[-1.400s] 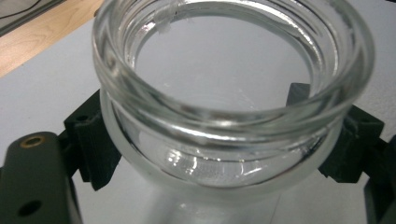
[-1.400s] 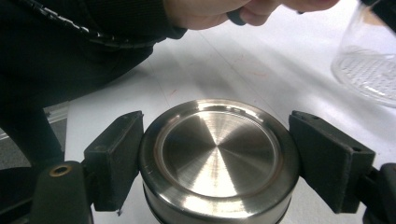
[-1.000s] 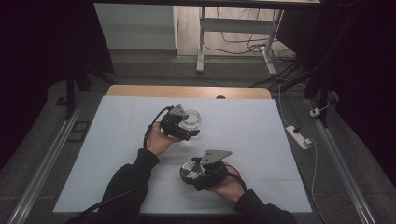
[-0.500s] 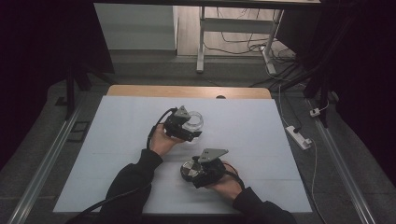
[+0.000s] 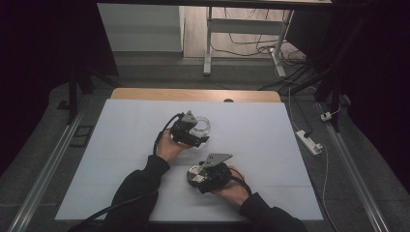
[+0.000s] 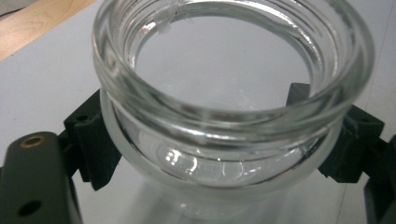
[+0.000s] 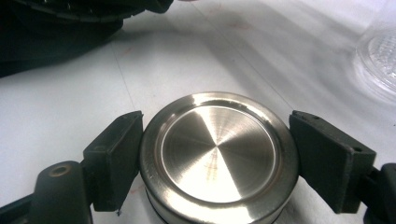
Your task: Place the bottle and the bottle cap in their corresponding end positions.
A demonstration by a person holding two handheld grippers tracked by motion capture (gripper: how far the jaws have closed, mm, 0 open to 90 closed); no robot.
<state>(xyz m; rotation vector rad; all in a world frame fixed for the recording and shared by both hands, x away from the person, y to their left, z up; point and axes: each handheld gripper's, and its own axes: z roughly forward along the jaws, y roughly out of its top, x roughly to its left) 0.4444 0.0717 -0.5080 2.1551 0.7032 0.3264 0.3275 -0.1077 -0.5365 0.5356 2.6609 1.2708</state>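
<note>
Two grippers each carry one half of the job; the left gripper [image 5: 197,131], just above the middle of the high view, has its jaws clamped on the sides of an open glass jar [image 6: 229,107], mouth toward its camera, likely to steady it; the right gripper [image 5: 199,175], lower and right of centre, grips a steel lid [image 7: 218,156] by its rim, flat over the white table [image 5: 270,140], seemingly ready to cap the jar.
</note>
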